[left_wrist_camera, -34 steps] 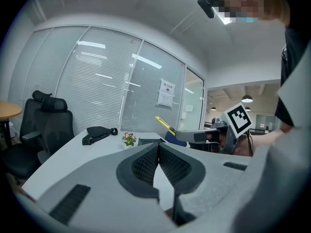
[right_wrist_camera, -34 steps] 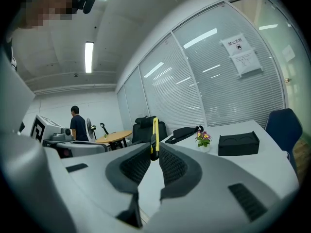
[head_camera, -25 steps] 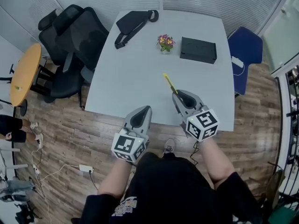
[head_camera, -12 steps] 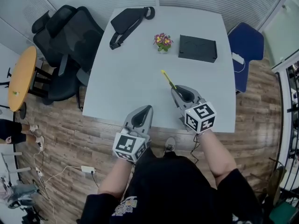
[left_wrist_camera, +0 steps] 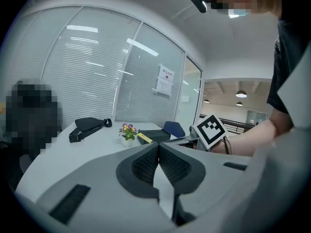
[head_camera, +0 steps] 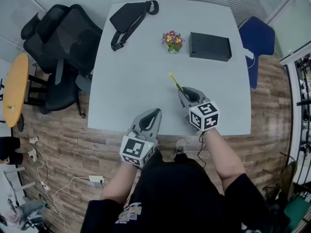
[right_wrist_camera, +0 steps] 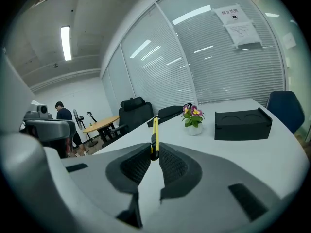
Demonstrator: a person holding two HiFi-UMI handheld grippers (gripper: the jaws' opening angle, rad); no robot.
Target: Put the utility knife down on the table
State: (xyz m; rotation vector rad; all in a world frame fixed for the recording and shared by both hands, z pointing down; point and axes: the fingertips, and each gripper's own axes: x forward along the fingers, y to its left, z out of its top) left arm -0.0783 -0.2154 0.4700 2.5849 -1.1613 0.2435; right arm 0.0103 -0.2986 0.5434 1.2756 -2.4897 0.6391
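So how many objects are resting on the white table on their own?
3: a black bag at the far left corner, a flower pot near the far middle, a black box to its right. The utility knife is clamped in the right gripper.

The near and middle bench lies bare and open. Along its far side stand a black bag left, a flower pot middle, and a black box right.
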